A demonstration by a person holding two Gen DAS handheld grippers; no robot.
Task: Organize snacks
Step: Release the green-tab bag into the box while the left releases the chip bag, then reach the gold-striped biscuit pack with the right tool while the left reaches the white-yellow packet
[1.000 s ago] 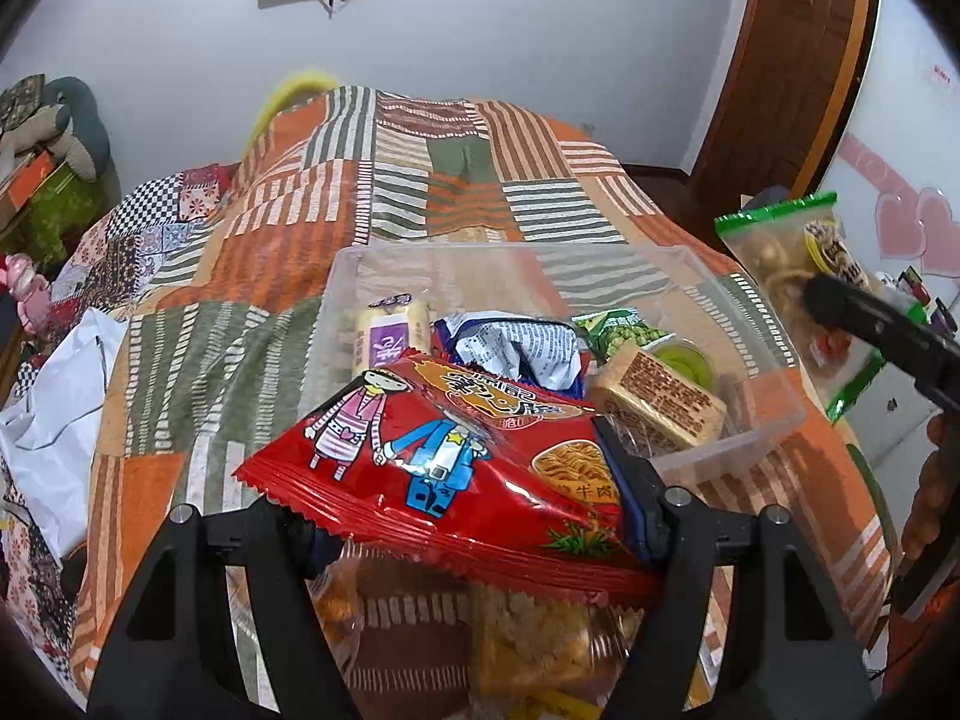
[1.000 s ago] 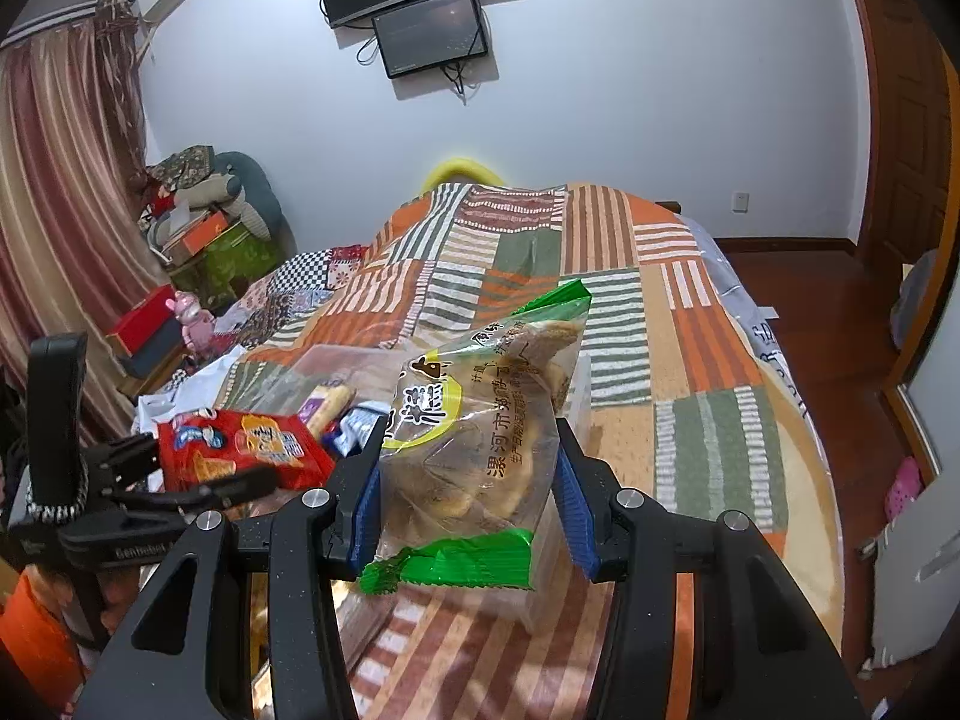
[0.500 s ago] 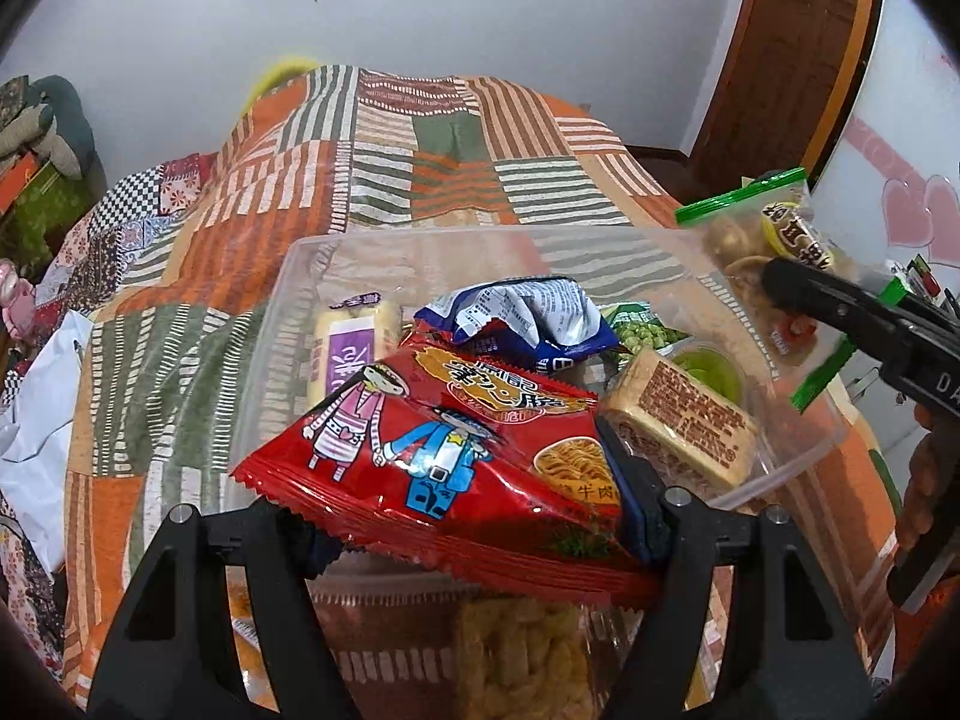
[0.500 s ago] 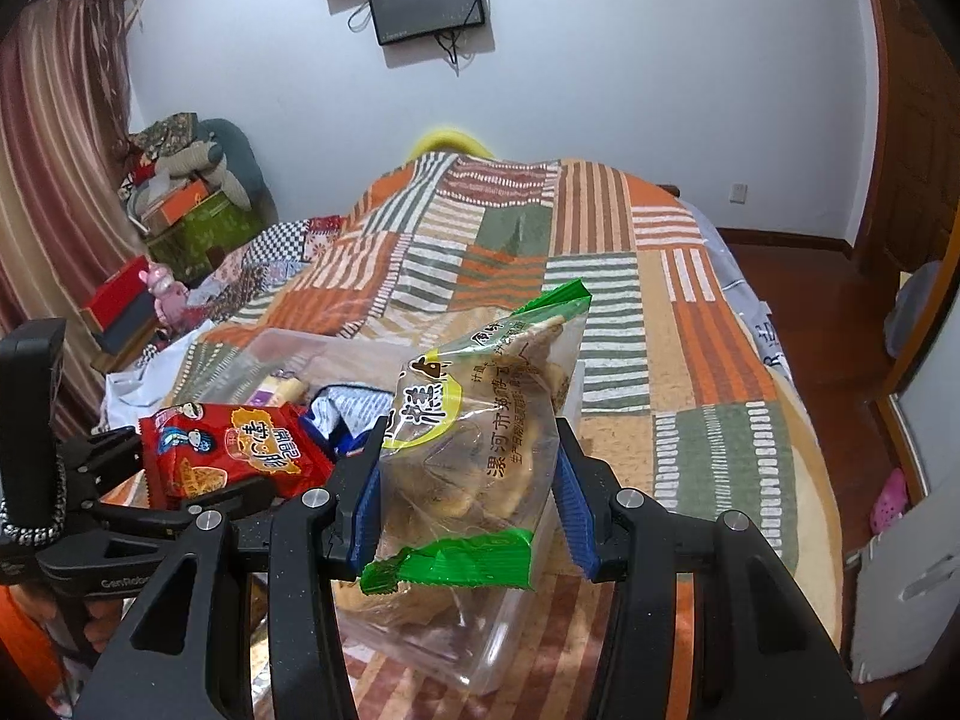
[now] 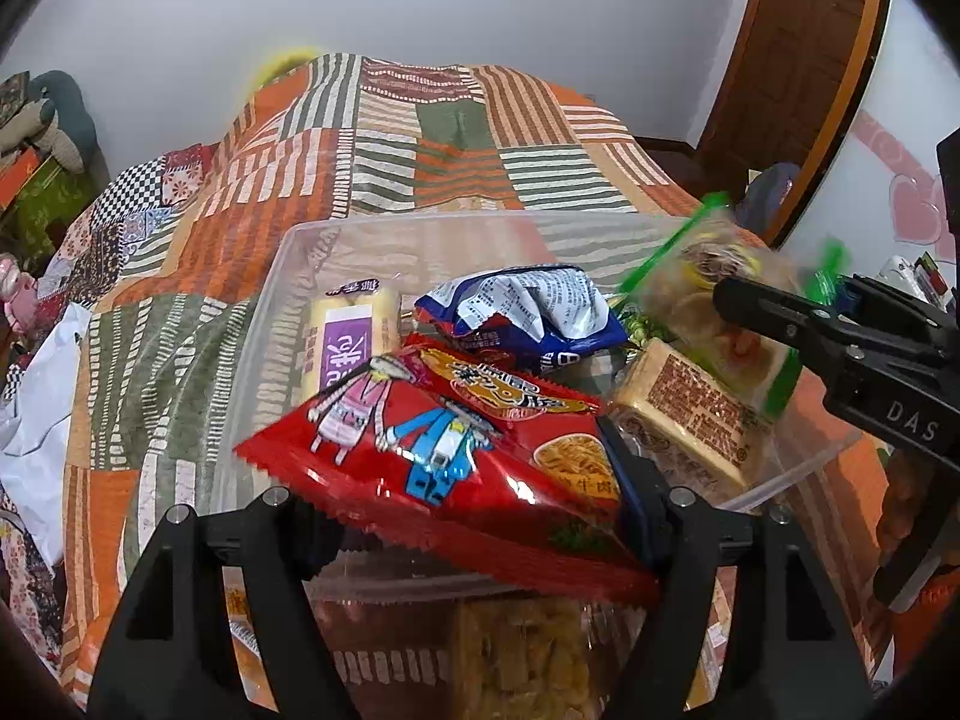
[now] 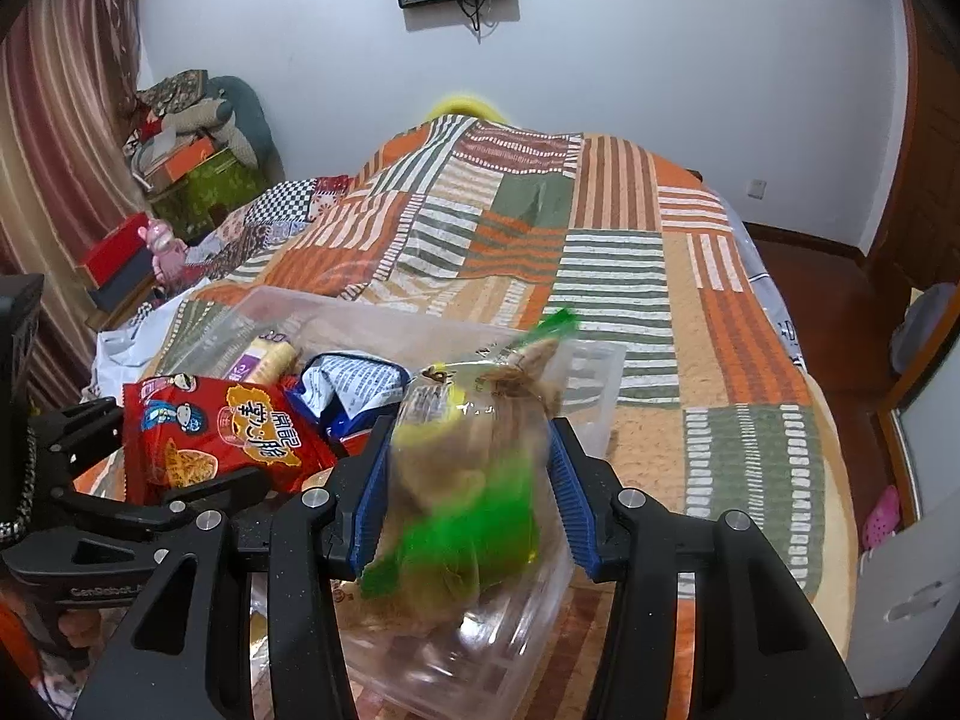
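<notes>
My left gripper (image 5: 450, 480) holds a red snack packet (image 5: 444, 450) over the near edge of a clear plastic box (image 5: 288, 276). Its jaws are opening, with the packet still between the pads. In the box lie a purple-labelled roll (image 5: 351, 336), a blue-and-white packet (image 5: 528, 312), a tan cake block (image 5: 684, 414) and a green packet (image 5: 642, 324). My right gripper (image 6: 471, 438) is shut on a clear, green-trimmed bag of pastries (image 6: 474, 468), blurred, over the box's right end. The red packet (image 6: 222, 438) also shows to its left.
The box sits on a bed under an orange and green patchwork quilt (image 5: 456, 138). A second clear container with yellow snacks (image 5: 522, 654) lies under my left gripper. A white bag (image 5: 36, 408) lies at the bed's left edge. A wooden door (image 5: 798, 60) stands right.
Both grippers have come down and closer to the clear box. The green-trimmed bag has moved in over the box's right end and is now blurred.
</notes>
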